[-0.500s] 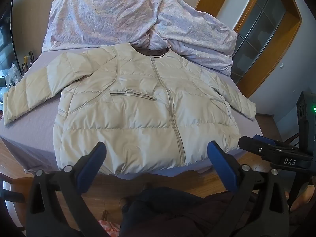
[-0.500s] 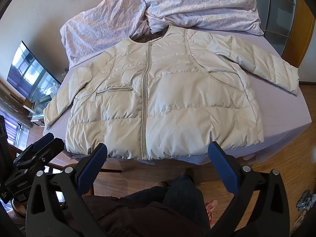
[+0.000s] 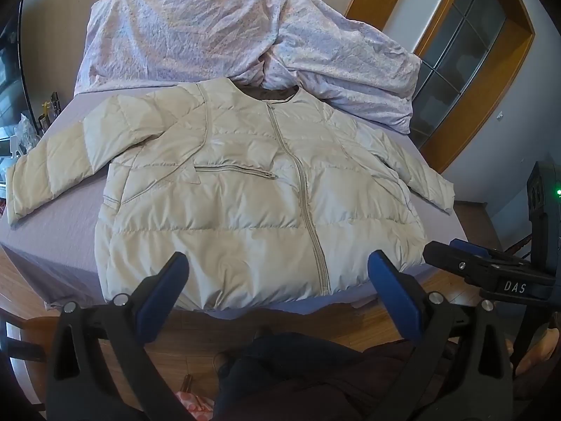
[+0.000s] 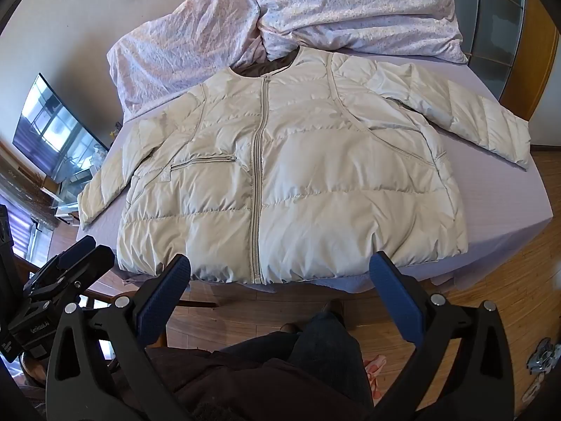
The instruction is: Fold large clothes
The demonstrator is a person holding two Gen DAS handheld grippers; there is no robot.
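Nothing has shifted: both grippers, left and right, hang spread wide and empty, jacket ahead, hem nearest, zipper running away from them.

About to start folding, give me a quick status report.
Left gripper open, right gripper open, both empty, short of the bed. Jacket flat, zipped, sleeves spread, unfolded. Duvet bunched behind the collar; nothing on the jacket.
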